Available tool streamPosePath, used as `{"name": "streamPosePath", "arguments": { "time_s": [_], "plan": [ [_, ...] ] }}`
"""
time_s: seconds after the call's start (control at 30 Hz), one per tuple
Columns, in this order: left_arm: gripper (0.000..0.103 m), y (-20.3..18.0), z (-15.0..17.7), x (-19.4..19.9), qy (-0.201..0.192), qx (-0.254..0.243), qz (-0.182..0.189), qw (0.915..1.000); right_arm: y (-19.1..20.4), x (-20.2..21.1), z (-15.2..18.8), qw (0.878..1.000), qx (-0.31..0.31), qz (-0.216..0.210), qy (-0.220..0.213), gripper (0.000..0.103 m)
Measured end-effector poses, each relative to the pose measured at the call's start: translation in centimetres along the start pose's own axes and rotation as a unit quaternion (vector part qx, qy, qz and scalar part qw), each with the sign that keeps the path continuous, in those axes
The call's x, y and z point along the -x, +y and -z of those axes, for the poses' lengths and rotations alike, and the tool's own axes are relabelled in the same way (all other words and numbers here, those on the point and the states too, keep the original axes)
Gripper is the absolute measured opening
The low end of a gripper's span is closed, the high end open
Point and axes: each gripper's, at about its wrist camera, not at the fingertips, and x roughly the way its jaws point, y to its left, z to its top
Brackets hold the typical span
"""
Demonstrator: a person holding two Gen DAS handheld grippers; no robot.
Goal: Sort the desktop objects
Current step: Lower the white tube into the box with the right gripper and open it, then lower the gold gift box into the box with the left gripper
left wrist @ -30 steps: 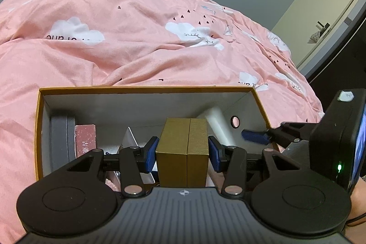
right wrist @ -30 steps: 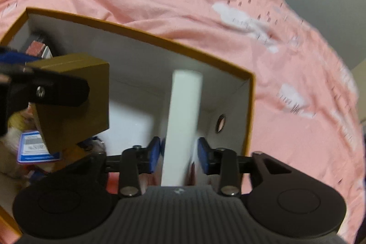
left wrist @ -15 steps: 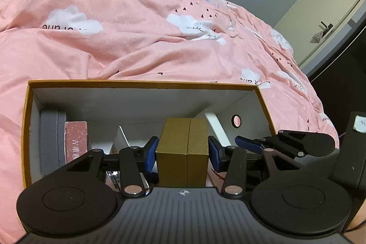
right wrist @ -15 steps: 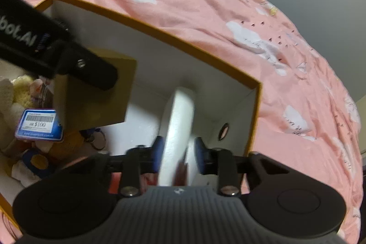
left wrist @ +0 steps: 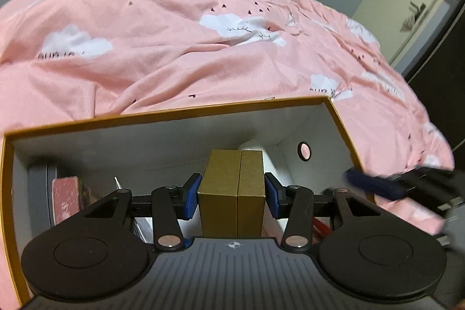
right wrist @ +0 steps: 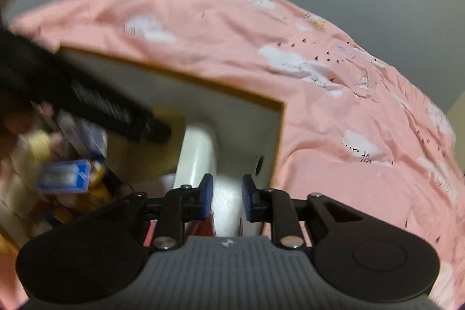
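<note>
My left gripper (left wrist: 231, 199) is shut on a gold-brown box (left wrist: 231, 193) and holds it upright inside the orange-rimmed storage box (left wrist: 162, 114). In the right wrist view my right gripper (right wrist: 227, 200) stands open above the same storage box (right wrist: 221, 86). A white cylinder (right wrist: 197, 156) lies in the box ahead of its fingers; the pads stand apart from it. The same white cylinder (left wrist: 252, 145) shows behind the gold box in the left wrist view. The right gripper's blue fingertip (left wrist: 375, 183) shows blurred at the box's right edge.
A pink cloud-print duvet (left wrist: 174, 48) lies behind the box. Inside at left are a grey object (left wrist: 43, 193) and a pink-red box (left wrist: 65, 198). A blue-labelled tag (right wrist: 65, 175) and yellow plush items (right wrist: 32, 144) lie at the left. A door (left wrist: 407, 5) is far right.
My right gripper has opened and let go of the white cylinder, then pulled back and up. My left gripper has lowered the gold box a little deeper into the storage box.
</note>
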Motion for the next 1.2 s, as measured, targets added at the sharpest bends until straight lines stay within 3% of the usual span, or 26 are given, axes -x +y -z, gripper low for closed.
{"name": "streamPosePath", "arguments": {
  "time_s": [0.1,0.27,0.43,0.6,1.1,1.2],
  "plan": [
    [0.053,-1.0,-0.1,-0.5,0.003,-0.019,-0.006,0.9998,-1.1,1.5,0.1,0.999,-0.034,-0.022,-0.021,0.029],
    [0.053,-1.9,0.1,-0.7,-0.001,-0.033,-0.011,0.9994,-2.1,2.9,0.4,0.996,-0.065,-0.001,-0.053,0.033],
    [0.053,-2.9,0.7,-1.2,-0.021,-0.05,-0.048,0.9974,-3.8,3.3,1.0,0.992,-0.101,0.017,-0.073,0.033],
    [0.053,-4.7,1.5,-2.0,-0.035,-0.086,-0.077,0.9927,-5.2,2.9,1.8,0.989,-0.133,0.027,-0.064,0.034],
    [0.053,-6.7,1.5,-4.3,-0.035,-0.111,-0.087,0.9893,-6.3,2.1,3.3,0.986,-0.156,0.021,-0.055,0.034],
    [0.051,-6.5,1.4,-4.2,-0.029,-0.117,-0.076,0.9898,-6.4,2.0,3.5,0.986,-0.159,0.02,-0.053,0.034]
  ]
}}
